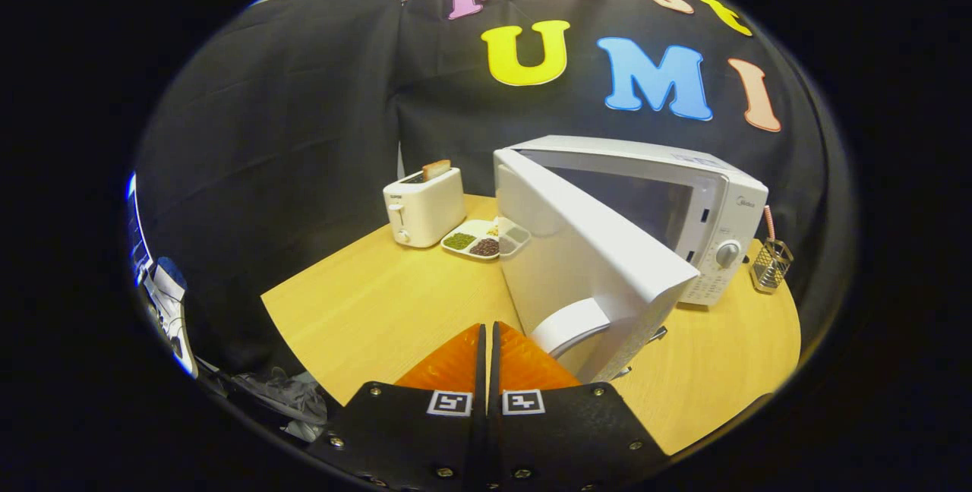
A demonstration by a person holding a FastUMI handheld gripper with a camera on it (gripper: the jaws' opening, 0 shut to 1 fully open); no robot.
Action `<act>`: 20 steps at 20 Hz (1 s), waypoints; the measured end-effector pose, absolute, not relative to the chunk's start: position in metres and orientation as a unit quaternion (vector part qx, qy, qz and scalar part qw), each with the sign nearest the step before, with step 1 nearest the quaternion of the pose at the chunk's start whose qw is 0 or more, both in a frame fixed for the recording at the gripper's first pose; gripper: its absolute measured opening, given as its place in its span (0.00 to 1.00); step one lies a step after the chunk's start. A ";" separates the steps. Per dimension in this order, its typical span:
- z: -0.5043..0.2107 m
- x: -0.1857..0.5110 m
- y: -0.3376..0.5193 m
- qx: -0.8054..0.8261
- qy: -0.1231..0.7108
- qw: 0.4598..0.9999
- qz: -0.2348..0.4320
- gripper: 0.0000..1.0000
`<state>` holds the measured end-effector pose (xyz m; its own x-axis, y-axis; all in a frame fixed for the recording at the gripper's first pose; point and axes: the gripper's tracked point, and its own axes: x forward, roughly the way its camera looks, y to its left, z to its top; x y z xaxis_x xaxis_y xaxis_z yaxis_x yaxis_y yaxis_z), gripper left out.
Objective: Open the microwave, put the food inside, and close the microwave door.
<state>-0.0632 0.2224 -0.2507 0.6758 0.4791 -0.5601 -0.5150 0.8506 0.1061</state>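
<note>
A white microwave [706,211] stands on the wooden table [380,310] with its door [585,264] swung wide open toward me, the door's handle [571,325] just right of my fingertips. Beside the door's far edge lies a white divided food tray [482,240] holding green and dark food. My gripper [487,327] is shut, fingers pressed together with nothing between them, hovering over the table just left of the open door.
A white toaster [424,207] with a slice of toast sticking out stands left of the tray. A wire holder [771,264] sits at the microwave's right. Cloth and clutter lie below the table's left edge.
</note>
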 end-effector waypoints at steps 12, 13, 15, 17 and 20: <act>-0.249 -0.007 0.165 -0.030 0.292 0.931 0.218 0.01; -0.250 -0.001 0.162 -0.030 0.292 0.932 0.214 0.01; -0.251 0.010 0.156 -0.028 0.293 0.933 0.206 0.01; -0.253 0.022 0.150 -0.029 0.293 0.935 0.197 0.01; -0.257 0.040 0.141 -0.032 0.294 0.938 0.182 0.01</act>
<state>0.0397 0.1411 -0.2568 0.7608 0.3222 -0.5634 -0.3601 0.9318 0.0465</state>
